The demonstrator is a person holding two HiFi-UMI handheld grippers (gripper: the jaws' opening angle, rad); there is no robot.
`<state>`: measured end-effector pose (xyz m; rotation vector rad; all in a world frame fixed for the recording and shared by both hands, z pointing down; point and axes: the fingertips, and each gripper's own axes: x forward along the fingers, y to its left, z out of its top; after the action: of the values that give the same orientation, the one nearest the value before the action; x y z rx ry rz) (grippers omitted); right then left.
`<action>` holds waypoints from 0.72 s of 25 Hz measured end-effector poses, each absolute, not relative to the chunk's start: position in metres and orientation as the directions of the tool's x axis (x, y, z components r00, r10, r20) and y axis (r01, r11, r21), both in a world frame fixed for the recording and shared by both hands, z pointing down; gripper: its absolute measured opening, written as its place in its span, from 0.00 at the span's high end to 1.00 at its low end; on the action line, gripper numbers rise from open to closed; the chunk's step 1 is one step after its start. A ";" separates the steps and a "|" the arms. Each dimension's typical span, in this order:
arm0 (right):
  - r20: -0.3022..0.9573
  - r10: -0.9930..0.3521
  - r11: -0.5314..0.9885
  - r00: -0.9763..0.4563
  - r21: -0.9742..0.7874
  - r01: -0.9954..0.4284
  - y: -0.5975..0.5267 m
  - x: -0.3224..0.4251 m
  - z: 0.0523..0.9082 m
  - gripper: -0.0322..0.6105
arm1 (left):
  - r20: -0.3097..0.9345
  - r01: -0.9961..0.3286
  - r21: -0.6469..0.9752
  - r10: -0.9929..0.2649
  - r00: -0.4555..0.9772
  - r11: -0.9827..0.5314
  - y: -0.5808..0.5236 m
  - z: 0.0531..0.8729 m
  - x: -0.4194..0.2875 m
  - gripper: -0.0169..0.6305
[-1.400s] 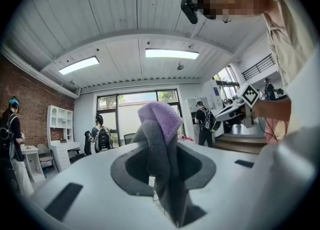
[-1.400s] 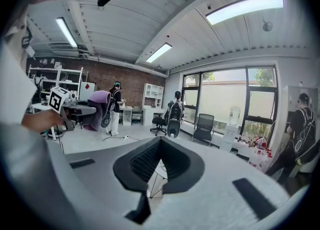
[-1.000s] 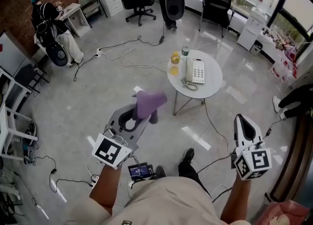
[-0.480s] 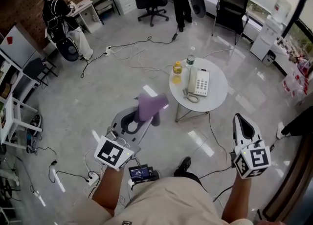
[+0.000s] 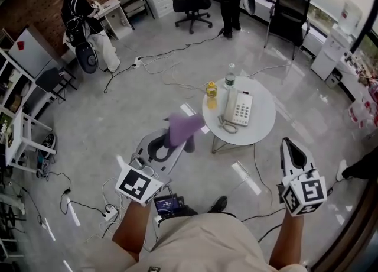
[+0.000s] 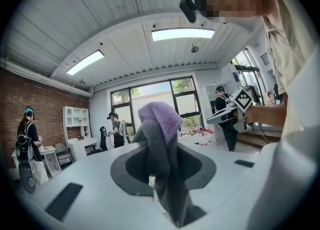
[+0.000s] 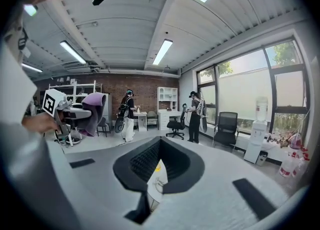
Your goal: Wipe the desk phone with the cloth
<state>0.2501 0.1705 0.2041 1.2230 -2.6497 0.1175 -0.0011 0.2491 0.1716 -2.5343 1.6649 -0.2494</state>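
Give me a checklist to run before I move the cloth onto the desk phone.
1. Cloth gripped: ok. The left gripper's jaws are shut on the purple cloth, which drapes over their tips.
2. Right gripper free: ok. Its jaws are shut with nothing between them.
3. Cloth at the desk phone: not ok. It hangs over the floor, short of the round table.
4. Room around the phone: not ok. A yellow bottle and a clear bottle stand close beside it.
5. Handset seated: cannot tell, too small in the head view.
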 end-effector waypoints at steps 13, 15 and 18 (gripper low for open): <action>0.264 -0.752 0.626 -0.603 0.001 -0.780 0.130 0.261 0.229 0.96 | 0.083 -0.880 -0.158 -0.894 0.441 -0.449 0.181 0.187 0.016 0.83; 0.270 -0.762 0.614 -0.589 0.008 -0.790 0.122 0.256 0.230 0.96 | 0.075 -0.874 -0.152 -0.887 0.456 -0.462 0.165 0.190 0.011 0.83; 0.277 -0.778 0.591 -0.564 0.018 -0.806 0.109 0.246 0.230 0.96 | 0.059 -0.862 -0.146 -0.874 0.483 -0.486 0.140 0.189 0.000 0.83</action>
<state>0.2465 0.1094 0.2296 1.3046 -2.5659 0.1604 -0.0004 0.1395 0.1893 -2.6212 1.5391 -0.1912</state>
